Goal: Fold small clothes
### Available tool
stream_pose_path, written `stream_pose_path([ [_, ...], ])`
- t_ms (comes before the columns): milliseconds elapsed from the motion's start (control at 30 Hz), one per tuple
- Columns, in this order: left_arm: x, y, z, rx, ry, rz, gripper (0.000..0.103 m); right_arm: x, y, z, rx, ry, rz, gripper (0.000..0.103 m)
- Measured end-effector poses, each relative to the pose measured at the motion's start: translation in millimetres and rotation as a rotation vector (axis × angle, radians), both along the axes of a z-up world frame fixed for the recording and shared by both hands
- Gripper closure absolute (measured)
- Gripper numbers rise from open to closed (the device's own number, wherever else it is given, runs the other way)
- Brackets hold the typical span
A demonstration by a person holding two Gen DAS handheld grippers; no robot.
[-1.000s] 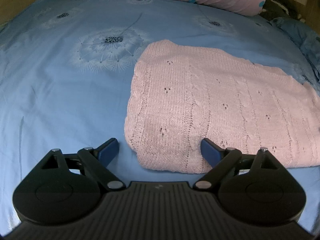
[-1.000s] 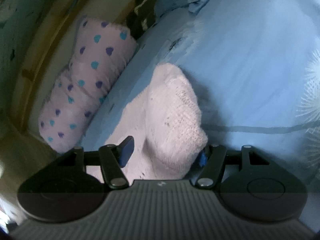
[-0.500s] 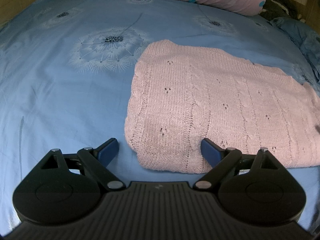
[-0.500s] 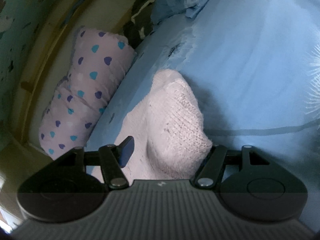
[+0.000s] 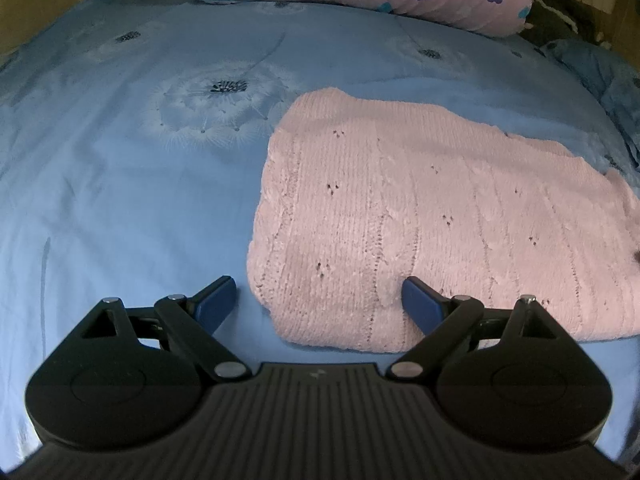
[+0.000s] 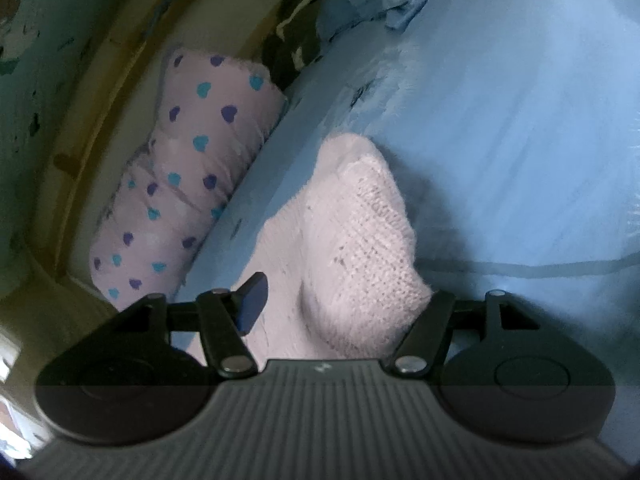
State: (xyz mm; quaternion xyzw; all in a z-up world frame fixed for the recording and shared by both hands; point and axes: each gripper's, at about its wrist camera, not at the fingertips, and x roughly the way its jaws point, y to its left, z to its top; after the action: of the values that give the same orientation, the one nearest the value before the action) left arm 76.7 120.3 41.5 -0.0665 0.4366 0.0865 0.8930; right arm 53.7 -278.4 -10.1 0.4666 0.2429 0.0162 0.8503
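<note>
Right wrist view tips up; my right gripper [image 6: 340, 304] and left gripper [image 5: 316, 300] stay spread wide around the sweater [image 5: 432, 220], nothing pinched, fold not started.

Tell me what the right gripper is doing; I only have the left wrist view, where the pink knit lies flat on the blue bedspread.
Observer: The right gripper is wide open around a raised corner of the pink knit garment; that bunched end stands up from the bed between its fingers.
Operator: Both fingers visible there?
Observer: Only one blue pad shows; the other is hidden behind the fabric.
Operator: And the left gripper looks open to me, at the near edge.
Observer: Agreed. From the right wrist, the heart-print pillow lies along a wooden bed frame, which your view barely shows.
</note>
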Motion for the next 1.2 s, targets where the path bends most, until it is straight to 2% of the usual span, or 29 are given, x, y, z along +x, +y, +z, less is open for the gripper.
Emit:
stream_pose_path([
  [67, -0.6, 0.3, 2.7, -0.001, -0.008, -0.002, 0.01, 0.0, 3.0, 1.3, -0.036, 0.028, -0.032, 0.073],
  [167, -1.0, 2.0, 5.5, -0.006, -0.016, 0.007, 0.01, 0.9, 1.7, 0.2, -0.036, 0.049, -0.04, 0.075],
  [367, -1.4, 7.8, 7.3, -0.021, -0.011, 0.032, 0.01, 1.7, 5.6, 15.7, -0.115, 0.022, 0.0, 0.076],
  [533, -2.8, 8.0, 9.8, -0.017, -0.016, 0.037, 0.01, 4.9, 6.6, 28.8, -0.141, 0.011, 0.029, 0.076],
  [667, -4.1, 9.1, 13.2, 0.005, -0.025, 0.047, 0.01, 8.5, 15.6, 42.5, -0.219, -0.012, 0.05, 0.077],
  [867, -3.9, 17.3, 14.5, -0.011, -0.02, 0.066, 0.01, 12.6, 35.9, 65.2, -0.335, -0.06, 0.092, 0.077],
  [1200, -4.5, 25.6, 16.5, -0.024, -0.019, 0.083, 0.01, 16.4, 54.7, 82.8, -0.44, -0.097, 0.13, 0.077],
])
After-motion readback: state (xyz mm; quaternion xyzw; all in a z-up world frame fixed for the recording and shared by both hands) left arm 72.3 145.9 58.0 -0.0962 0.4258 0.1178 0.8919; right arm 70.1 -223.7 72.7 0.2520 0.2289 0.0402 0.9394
